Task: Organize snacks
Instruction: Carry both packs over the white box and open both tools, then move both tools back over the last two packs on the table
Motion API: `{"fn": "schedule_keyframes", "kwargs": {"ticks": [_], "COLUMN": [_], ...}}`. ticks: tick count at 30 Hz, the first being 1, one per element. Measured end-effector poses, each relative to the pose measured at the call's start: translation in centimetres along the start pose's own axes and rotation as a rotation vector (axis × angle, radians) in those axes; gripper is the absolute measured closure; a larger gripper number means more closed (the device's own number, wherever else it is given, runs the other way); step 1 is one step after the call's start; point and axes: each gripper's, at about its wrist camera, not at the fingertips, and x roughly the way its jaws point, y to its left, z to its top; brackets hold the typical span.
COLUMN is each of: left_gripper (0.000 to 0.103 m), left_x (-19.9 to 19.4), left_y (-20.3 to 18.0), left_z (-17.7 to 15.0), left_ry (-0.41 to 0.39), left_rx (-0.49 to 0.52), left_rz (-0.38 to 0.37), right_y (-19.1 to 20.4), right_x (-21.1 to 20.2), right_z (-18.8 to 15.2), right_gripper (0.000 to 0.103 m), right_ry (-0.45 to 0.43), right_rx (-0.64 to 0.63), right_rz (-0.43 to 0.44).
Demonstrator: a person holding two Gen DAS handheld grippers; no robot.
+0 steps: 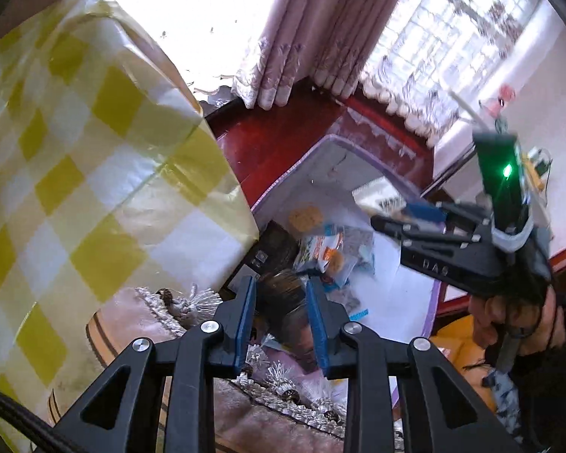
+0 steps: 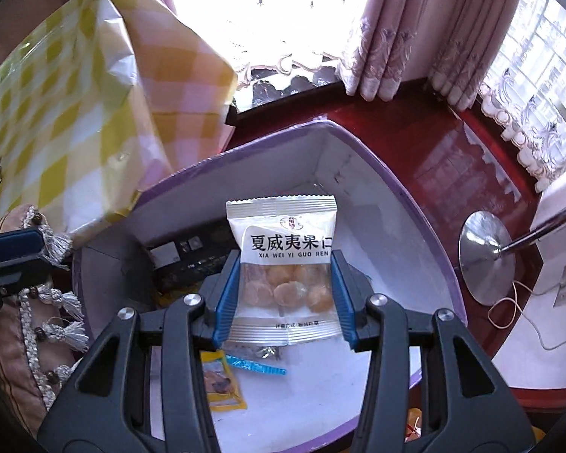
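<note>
Over the box [image 2: 362, 158] middle: right gripper [image 2: 281, 294] pinching nut packet [image 2: 283, 260]. Left gripper [image 1: 281, 324] spread, empty. Step: depositing; next, lower and release.

Left wrist view: looks steeply down from farther back, slightly blurred, perhaps tilted. Right wrist view: close above the purple-rimmed box [image 2: 381, 173], facing the window. Shared: box [image 1: 430, 302], checkered bag [image 1: 94, 151] [image 2: 75, 113], curtains [image 1: 302, 37] [image 2: 396, 37].

One purple-rimmed box [image 2: 381, 158], one checked yellow bag [image 2: 75, 113], one macadamia packet [image 2: 283, 234], two hand-held grippers, one chrome lamp base [image 2: 485, 256].
</note>
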Motion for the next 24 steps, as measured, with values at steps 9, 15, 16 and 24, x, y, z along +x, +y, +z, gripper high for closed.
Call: {"fn": "schedule_keyframes", "kwargs": {"ticks": [9,15,16,24], "left_gripper": [0.058,0.053,0.053,0.048], "left_x": [-1.2,-1.6,-1.9,-3.7], "left_y": [2.6,3.6,4.0,8.1], "left_z": [-0.6,-0.6,-0.7,-1.6], "left_ry": [-0.033,-0.052,-0.055,-0.093], "left_rx": [-0.094,-0.121,-0.129,-0.223], "left_rz": [0.018,0.028,0.034,0.095], "right_y": [0.5,1.0,1.2,4.6], "right_x": [0.5,-0.2,-0.3,-1.3], "right_z": [-0.2,-0.2,-0.1,0.7], "right_gripper": [0.036,0.034,0.034,0.034], "right_ry": [0.029,0.016,0.015,-0.012], "right_rx": [-0.022,-0.027,-0.029,-0.069], "right_rz": [-0.015,-0.008,-0.006,0.034]}}
